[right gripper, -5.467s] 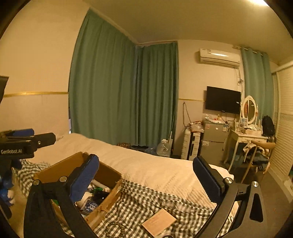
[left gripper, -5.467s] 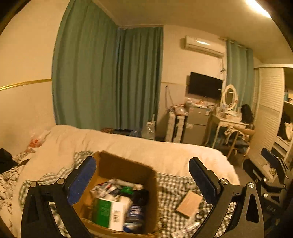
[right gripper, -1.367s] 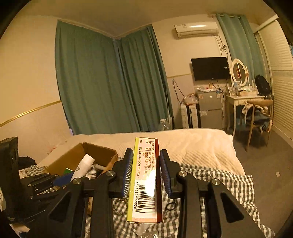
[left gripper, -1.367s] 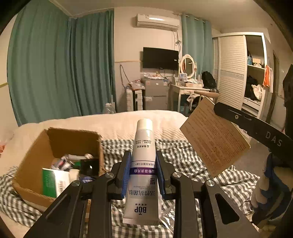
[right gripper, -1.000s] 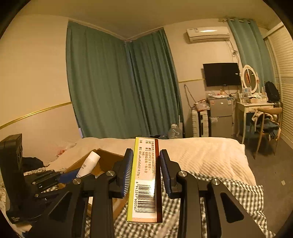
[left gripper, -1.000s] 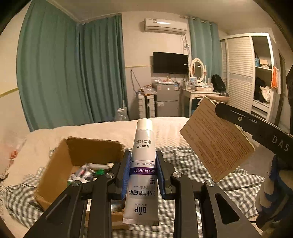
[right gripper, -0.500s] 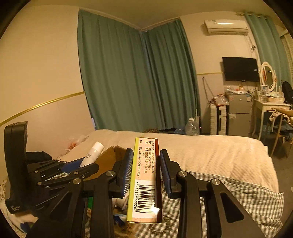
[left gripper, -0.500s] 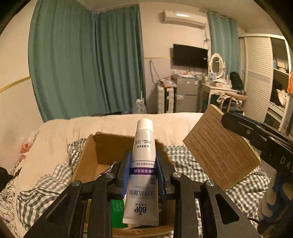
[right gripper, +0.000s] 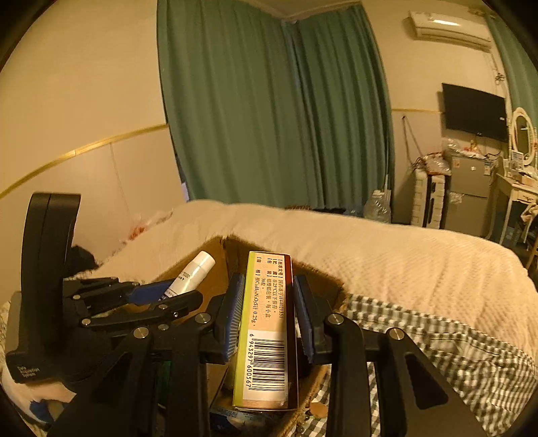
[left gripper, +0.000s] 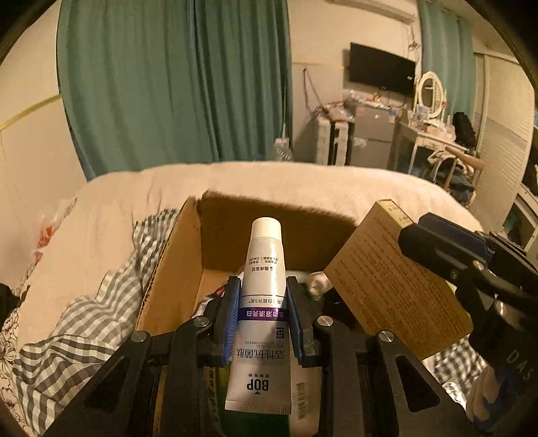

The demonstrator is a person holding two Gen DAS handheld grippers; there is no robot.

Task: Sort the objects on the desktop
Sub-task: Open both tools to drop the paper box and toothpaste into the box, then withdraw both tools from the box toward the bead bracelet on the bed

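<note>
Your left gripper (left gripper: 262, 314) clamps the BOP toothpaste tube (left gripper: 261, 322); your right gripper (right gripper: 269, 314) pinches the medicine box (right gripper: 267, 331). Both have swung over the cardboard box (left gripper: 175, 259), now at twelve o'clock, so releasing looks next.

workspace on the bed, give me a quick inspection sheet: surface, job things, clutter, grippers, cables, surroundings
Surface: cream bed blanket with a grey-and-white checked cloth spread over it.
Job's things: open brown cardboard box on the cloth; white BOP toothpaste tube; flat yellow-and-brown medicine carton, both held above the box.
Clutter: assorted packets inside the box, too hidden to name.
Grippers: left gripper shut on the tube; right gripper shut on the carton.
Cables: wires on the wall below the black wall television.
Surroundings: teal curtains, white air conditioner, small grey fridge.
</note>
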